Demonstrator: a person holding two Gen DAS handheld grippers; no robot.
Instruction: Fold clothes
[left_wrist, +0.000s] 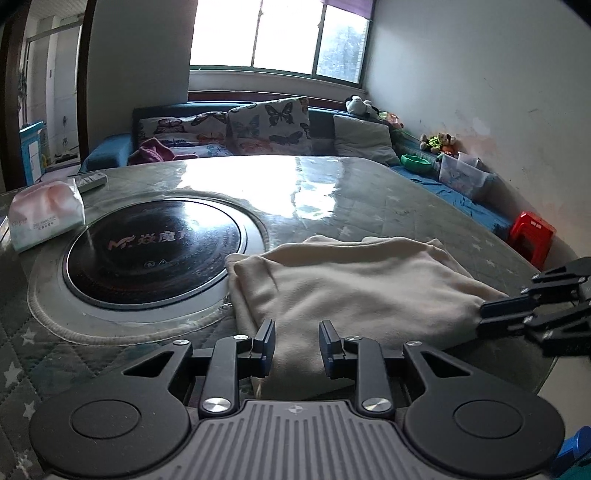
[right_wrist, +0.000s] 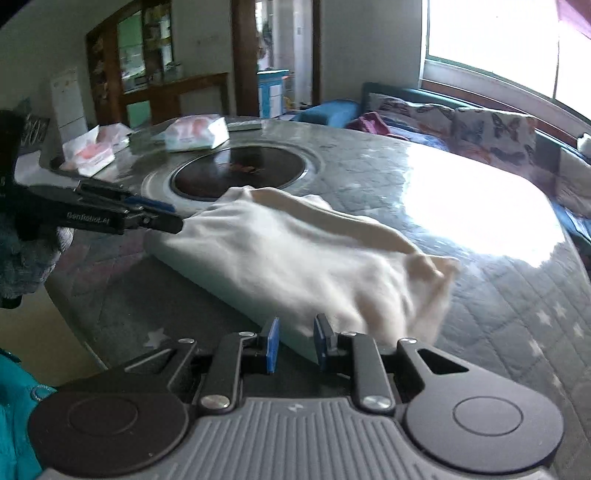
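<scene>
Garment (left_wrist: 351, 288): 1 cream piece, folded, near tabletop (left_wrist: 406, 199) front edge. 2 tools: left tool (left_wrist: 297, 343) and right tool (right_wrist: 294, 343) each slightly open over cloth, not pinching. 3 tissue packs (right_wrist: 195, 134) far left; right half bare.

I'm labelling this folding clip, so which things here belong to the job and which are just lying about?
Part of the job:
- cream garment
- left claw
- right claw

Lying about:
- tissue pack
- remote control
- round black hotplate set in the table
- red stool
- butterfly cushions
- soft toys
</scene>
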